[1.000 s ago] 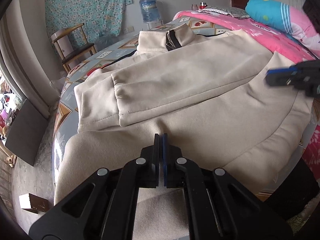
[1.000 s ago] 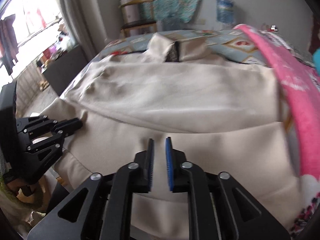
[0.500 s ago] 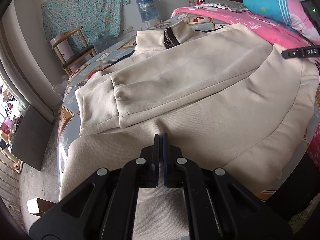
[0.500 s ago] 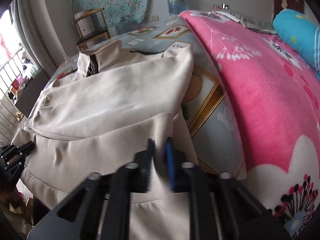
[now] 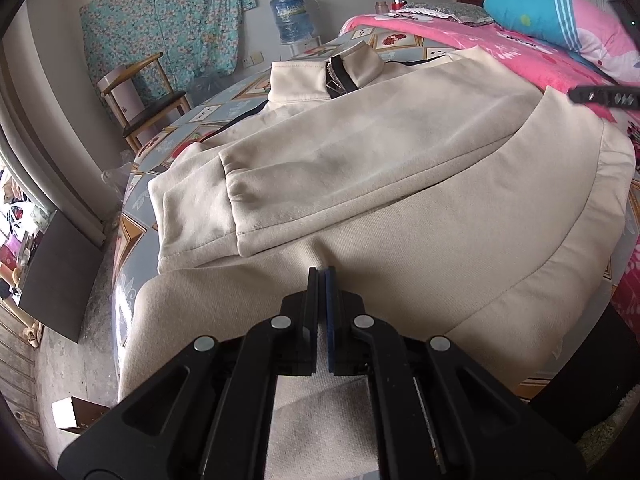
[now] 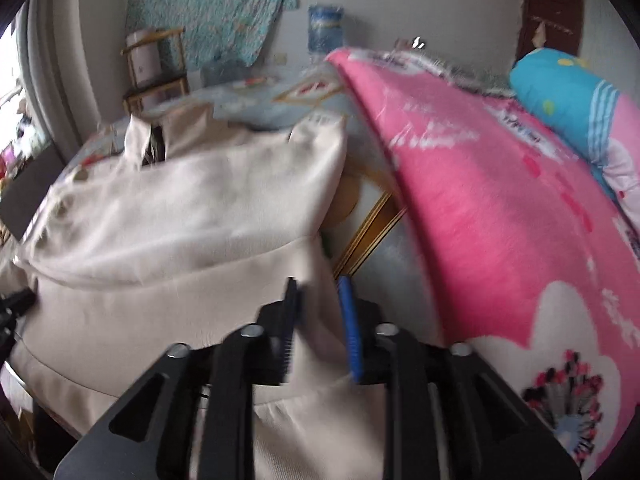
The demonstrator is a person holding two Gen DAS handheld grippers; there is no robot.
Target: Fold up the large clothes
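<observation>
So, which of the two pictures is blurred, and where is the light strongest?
Left wrist view: sharp all over, the beige jacket evenly lit, edges bent by the fisheye. Right wrist view: smeared by motion, most on the right gripper and the pink blanket; strongest light at the window on the left edge, washed out to white.

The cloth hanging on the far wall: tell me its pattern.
The hanging cloth is teal with a small floral print, clearest in the left wrist view.
</observation>
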